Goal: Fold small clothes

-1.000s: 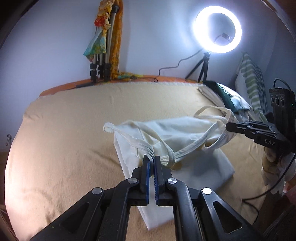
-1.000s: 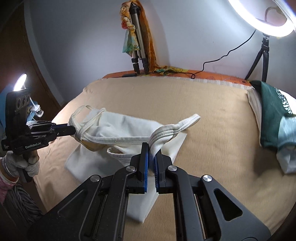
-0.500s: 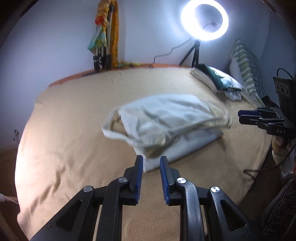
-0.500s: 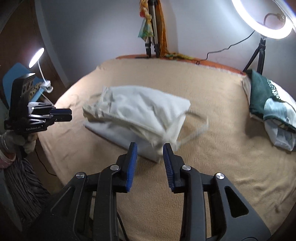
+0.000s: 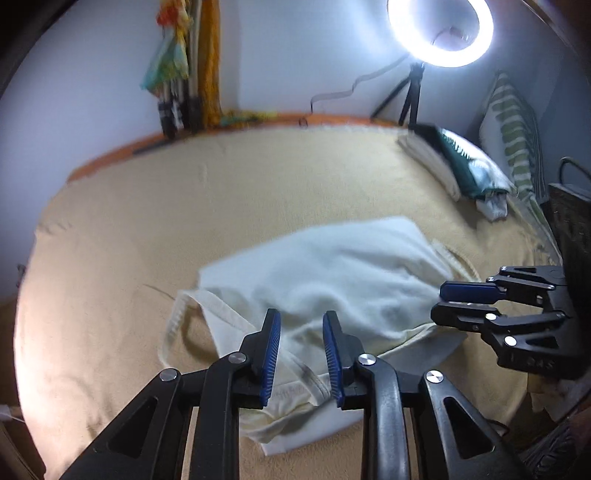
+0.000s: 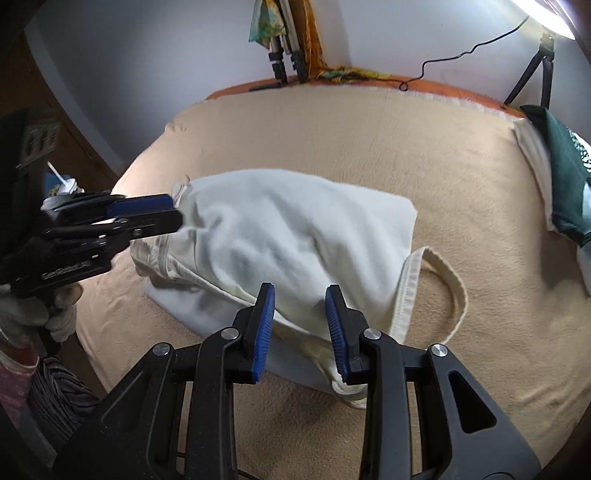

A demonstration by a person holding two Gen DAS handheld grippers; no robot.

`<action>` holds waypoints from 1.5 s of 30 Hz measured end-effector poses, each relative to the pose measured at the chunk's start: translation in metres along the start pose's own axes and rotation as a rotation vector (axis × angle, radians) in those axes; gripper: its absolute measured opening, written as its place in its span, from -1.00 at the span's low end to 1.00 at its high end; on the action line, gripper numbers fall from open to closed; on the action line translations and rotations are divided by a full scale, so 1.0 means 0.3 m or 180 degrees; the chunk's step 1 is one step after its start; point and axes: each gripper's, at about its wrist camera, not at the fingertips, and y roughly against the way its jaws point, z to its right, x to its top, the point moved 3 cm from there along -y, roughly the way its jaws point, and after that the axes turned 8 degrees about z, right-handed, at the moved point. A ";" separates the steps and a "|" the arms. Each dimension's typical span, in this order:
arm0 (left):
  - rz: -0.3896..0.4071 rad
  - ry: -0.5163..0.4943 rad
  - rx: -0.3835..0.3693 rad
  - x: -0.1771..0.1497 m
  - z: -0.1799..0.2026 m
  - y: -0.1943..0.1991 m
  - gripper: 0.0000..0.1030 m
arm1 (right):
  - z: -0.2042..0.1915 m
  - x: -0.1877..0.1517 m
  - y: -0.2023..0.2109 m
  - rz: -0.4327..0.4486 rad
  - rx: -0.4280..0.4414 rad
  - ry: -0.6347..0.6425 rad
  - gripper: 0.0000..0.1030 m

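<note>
Both tongs, left (image 5: 301,350) and right (image 6: 300,328), gape empty over the vest (image 6: 295,236); its loose strap (image 6: 439,291) risks snagging and undoing the fold.

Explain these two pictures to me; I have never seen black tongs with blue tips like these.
No robot here: a person holds a hand-held two-finger gripper in each hand, each with a fisheye camera looking along its fingers. One picture is from the left gripper, the other from the right gripper; each also sees the other gripper at its edge. Both stand open, holding nothing. Under them a cream tank top lies folded over on a tan blanket covering a bed, one strap loop sticking out. Folded clothes sit at the far right, and a ring light shines behind.
</note>
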 end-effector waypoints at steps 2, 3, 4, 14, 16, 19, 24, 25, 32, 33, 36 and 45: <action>-0.0186 0.0033 -0.0092 -0.032 -0.003 -0.025 -0.59 | -0.017 -0.022 0.000 -0.0063 -0.0010 0.0121 -0.41; -0.0224 0.0032 -0.0112 -0.060 -0.004 -0.017 -0.59 | -0.024 -0.032 0.005 -0.0094 -0.0016 0.0182 -0.41; -0.0238 0.0018 -0.0136 -0.080 -0.002 -0.004 -0.60 | -0.028 -0.048 0.013 -0.0140 -0.0009 0.0231 -0.41; -0.0246 -0.0017 -0.0280 -0.310 -0.023 0.176 -0.55 | 0.045 -0.198 0.128 -0.0419 0.0078 0.0153 -0.40; -0.0132 0.0021 -0.0273 -0.295 -0.039 0.212 -0.54 | 0.071 -0.198 0.176 -0.0280 0.0184 0.0037 -0.40; 0.0074 0.0089 -0.0215 -0.244 -0.067 0.242 -0.49 | 0.135 -0.163 0.229 0.0006 0.0302 -0.0285 -0.25; 0.0284 0.0416 -0.0213 -0.175 -0.122 0.220 -0.37 | 0.255 -0.101 0.192 0.0237 0.0225 -0.0815 -0.22; 0.0282 0.0477 -0.0239 -0.167 -0.130 0.207 -0.36 | 0.275 -0.088 0.176 0.0277 0.0289 -0.0932 -0.22; 0.0192 0.0447 -0.0321 -0.192 -0.079 0.129 -0.36 | 0.373 0.031 0.018 0.0311 0.0442 -0.1354 -0.22; 0.0161 0.0391 -0.0312 -0.198 -0.067 0.116 -0.36 | 0.387 0.040 -0.008 0.0303 0.0477 -0.1417 -0.22; 0.0074 0.0295 -0.0268 -0.216 -0.051 0.078 -0.36 | 0.432 0.049 -0.069 0.0282 0.0612 -0.1664 -0.22; 0.0068 0.0216 -0.0225 -0.243 -0.054 0.061 -0.35 | 0.436 0.072 -0.121 0.0343 0.1210 -0.1906 -0.69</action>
